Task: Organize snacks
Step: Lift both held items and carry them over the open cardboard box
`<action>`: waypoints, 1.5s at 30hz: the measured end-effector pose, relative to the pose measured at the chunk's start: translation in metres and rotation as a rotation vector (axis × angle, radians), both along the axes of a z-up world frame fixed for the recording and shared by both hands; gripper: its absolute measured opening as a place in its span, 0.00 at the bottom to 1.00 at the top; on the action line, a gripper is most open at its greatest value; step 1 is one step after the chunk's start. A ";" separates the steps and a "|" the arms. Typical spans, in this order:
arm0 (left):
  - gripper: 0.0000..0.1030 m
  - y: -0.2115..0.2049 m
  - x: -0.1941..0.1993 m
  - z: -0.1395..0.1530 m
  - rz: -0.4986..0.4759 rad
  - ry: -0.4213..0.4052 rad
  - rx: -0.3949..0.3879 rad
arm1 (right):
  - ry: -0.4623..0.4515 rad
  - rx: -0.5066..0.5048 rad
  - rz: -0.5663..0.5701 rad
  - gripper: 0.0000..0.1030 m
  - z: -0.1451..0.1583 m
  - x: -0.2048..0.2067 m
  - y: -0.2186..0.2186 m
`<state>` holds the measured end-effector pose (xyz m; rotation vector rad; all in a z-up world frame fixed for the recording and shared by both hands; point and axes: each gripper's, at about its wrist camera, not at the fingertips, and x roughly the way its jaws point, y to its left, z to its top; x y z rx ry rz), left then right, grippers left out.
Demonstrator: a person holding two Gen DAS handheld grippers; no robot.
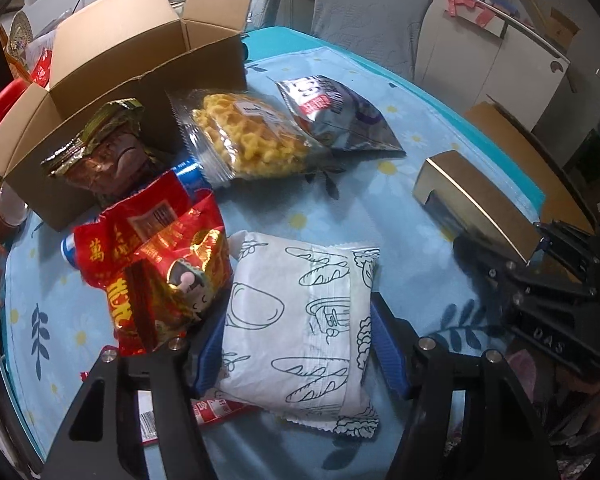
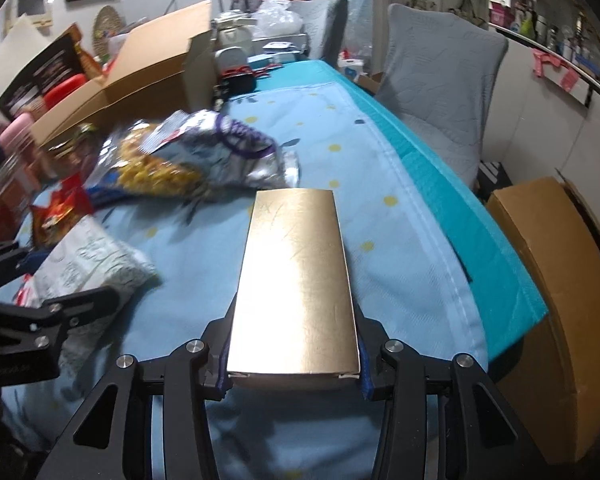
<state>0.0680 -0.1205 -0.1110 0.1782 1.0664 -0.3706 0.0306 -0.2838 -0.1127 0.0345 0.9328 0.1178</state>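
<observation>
Both grippers tilt steeply down over the surface point(image 2: 412, 240): left gripper point(image 1: 296, 344) jaws clamp the white bread packet point(image 1: 300, 320), right gripper point(image 2: 292, 376) jaws clamp the gold box point(image 2: 296, 280), whose dark end face shows only from the left wrist.

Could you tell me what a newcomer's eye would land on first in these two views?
Probably the shiny gold box, lying lengthwise in the middle of the right wrist view and clamped at its near end by the right hand-held gripper. Next comes the white bread-print packet, pinched between the blue pads of the left hand-held gripper on the blue flowered tablecloth. Behind it, bright snack bags crowd against an open cardboard box.
</observation>
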 end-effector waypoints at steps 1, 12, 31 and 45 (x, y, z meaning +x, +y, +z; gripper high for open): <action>0.63 -0.001 0.000 0.000 -0.001 0.000 0.006 | 0.001 0.004 0.010 0.45 0.000 -0.002 0.001; 0.64 -0.007 0.001 -0.015 0.011 -0.041 0.059 | -0.018 -0.018 0.032 0.51 -0.005 0.003 0.012; 0.52 0.038 0.005 0.040 0.036 -0.123 -0.146 | -0.084 0.103 0.152 0.43 0.033 0.008 0.033; 0.52 0.077 0.025 0.105 0.107 -0.333 -0.171 | -0.249 0.069 0.268 0.43 0.098 0.042 0.076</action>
